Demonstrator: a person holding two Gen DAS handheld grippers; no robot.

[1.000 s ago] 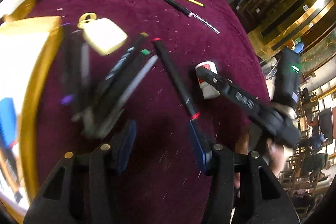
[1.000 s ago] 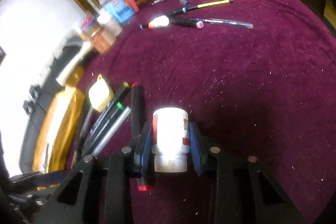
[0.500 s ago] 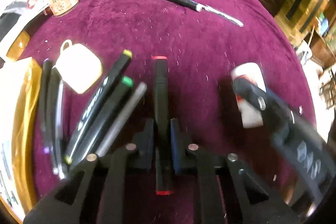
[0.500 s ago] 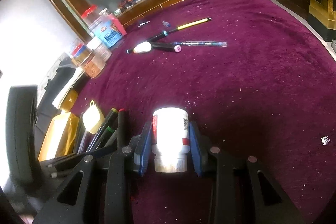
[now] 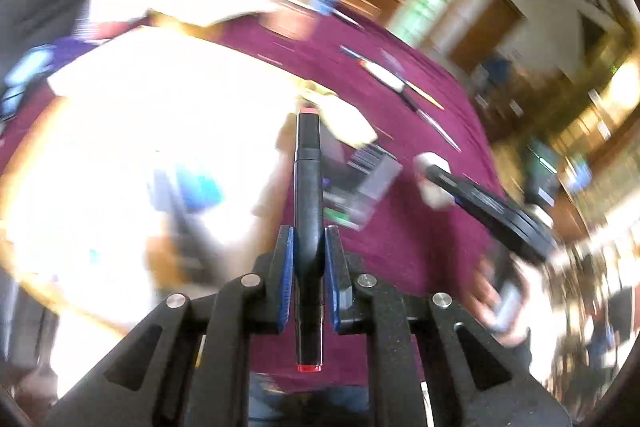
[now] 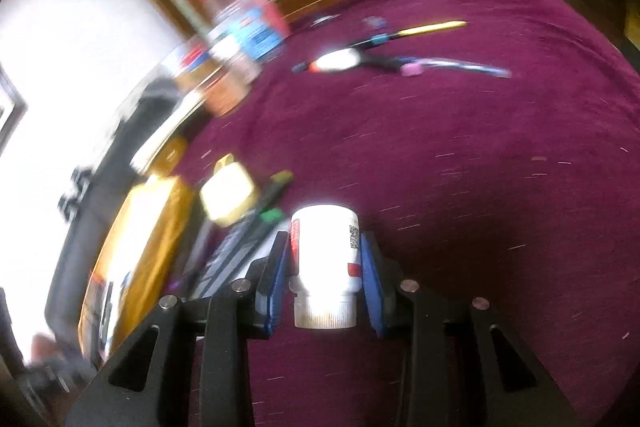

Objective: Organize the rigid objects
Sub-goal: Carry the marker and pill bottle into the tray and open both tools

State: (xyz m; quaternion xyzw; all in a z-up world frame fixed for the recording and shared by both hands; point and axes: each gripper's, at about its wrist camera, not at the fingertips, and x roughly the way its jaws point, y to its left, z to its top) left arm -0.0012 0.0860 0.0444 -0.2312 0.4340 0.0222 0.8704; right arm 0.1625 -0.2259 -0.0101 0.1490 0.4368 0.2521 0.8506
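Note:
My left gripper [image 5: 308, 251] is shut on a black marker [image 5: 307, 187] with red ends, lifted off the maroon cloth and hanging near the edge of a bright, overexposed gold-edged box [image 5: 152, 155]. My right gripper [image 6: 324, 259] is shut on a small white bottle [image 6: 325, 259] with a red label, held just above the cloth. In the left wrist view that right gripper [image 5: 436, 183] shows at the right with the white bottle [image 5: 430, 171] in it. Several markers [image 6: 248, 231] and a cream-coloured tag-shaped object [image 6: 228, 197] lie left of the bottle.
A maroon tablecloth [image 6: 460, 167] covers the round table. A group of pens and a white tube [image 6: 380, 57] lies at the far side. Jars and containers [image 6: 240, 39] stand at the back left. The gold-edged box [image 6: 148, 239] lies at the left edge. A hand [image 5: 496, 291] shows at lower right.
The left gripper closed on the red-ended black marker, lifted it and swung left toward the gold-edged box. The right gripper kept hold of the white bottle and rose slightly.

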